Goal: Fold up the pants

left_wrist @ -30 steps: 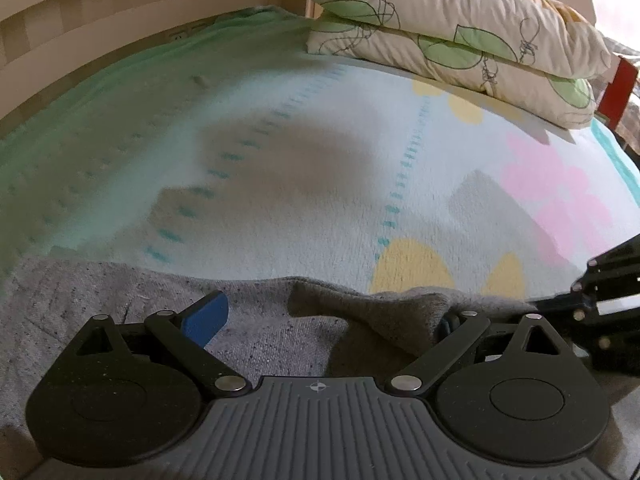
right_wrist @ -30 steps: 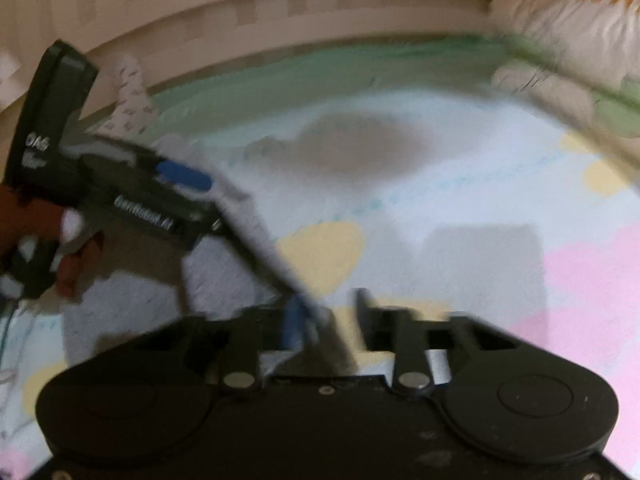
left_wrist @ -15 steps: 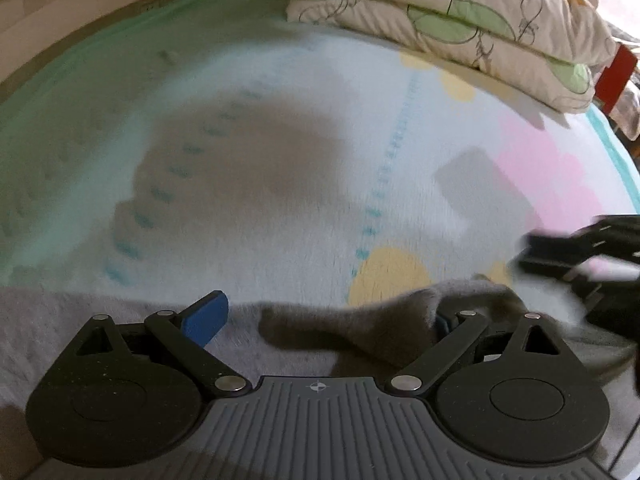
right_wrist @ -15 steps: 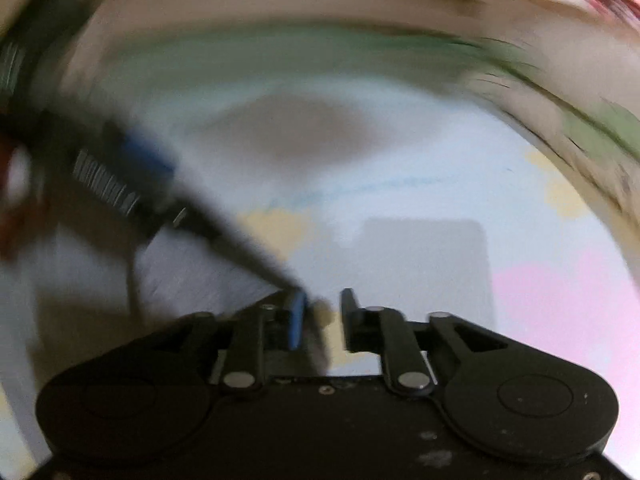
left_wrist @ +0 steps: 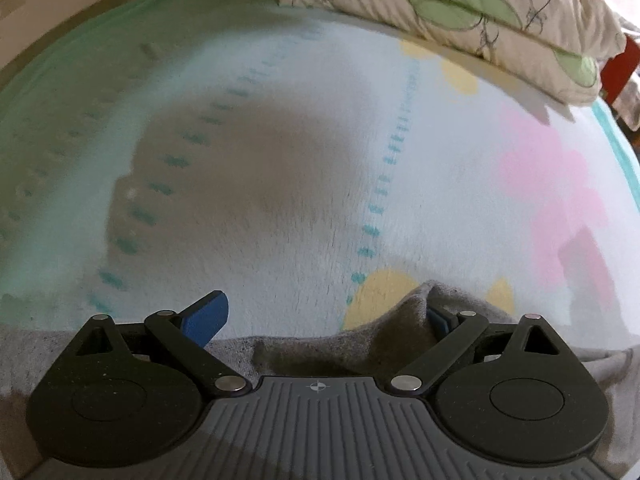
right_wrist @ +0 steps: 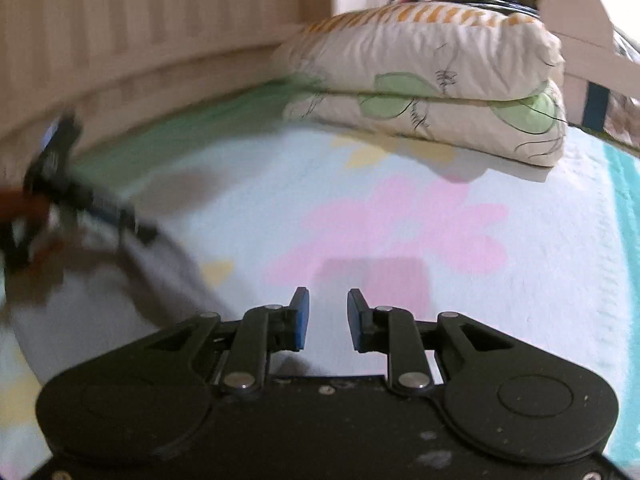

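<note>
Right tool [right_wrist: 323, 318] has let go of grey pants [right_wrist: 132, 276].

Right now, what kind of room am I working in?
Most likely a bedroom: a floral blanket covers a bed, two stacked leaf-print pillows lie at its far end, and a slatted wooden bed frame borders it.

Left gripper [left_wrist: 324, 316] spread wide at six o'clock; right gripper [right_wrist: 326, 320] fingers parted, nothing between them.
</note>
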Demonstrator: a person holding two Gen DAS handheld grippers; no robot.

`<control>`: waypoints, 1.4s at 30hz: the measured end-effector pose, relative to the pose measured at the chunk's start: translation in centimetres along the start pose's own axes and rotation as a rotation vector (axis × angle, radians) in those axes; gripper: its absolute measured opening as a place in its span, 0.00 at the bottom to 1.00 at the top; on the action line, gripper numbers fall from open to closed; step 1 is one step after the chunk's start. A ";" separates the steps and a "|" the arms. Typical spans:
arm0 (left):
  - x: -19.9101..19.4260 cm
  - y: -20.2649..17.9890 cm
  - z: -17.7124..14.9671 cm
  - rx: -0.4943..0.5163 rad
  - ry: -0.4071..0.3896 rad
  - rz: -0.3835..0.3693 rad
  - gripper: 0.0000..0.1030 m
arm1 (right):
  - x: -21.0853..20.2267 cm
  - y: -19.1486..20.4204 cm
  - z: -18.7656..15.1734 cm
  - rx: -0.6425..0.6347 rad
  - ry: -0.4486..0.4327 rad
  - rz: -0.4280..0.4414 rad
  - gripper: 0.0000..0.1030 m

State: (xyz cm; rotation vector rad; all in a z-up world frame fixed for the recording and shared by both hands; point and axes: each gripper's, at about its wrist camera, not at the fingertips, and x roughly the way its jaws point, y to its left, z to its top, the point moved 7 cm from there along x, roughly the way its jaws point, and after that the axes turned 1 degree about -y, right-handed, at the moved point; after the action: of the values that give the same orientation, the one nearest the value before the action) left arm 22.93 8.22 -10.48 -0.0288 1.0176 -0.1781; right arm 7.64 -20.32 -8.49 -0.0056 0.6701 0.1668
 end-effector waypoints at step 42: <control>-0.8 -1.1 5.8 0.030 -0.085 0.066 0.94 | 6.6 13.0 -1.4 -0.245 0.023 0.188 0.23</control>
State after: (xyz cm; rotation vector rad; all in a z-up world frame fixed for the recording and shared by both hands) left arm 27.27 6.97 -6.68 0.0247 0.9293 -0.1310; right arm 9.86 -6.53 -13.05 -0.1799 0.6692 0.4298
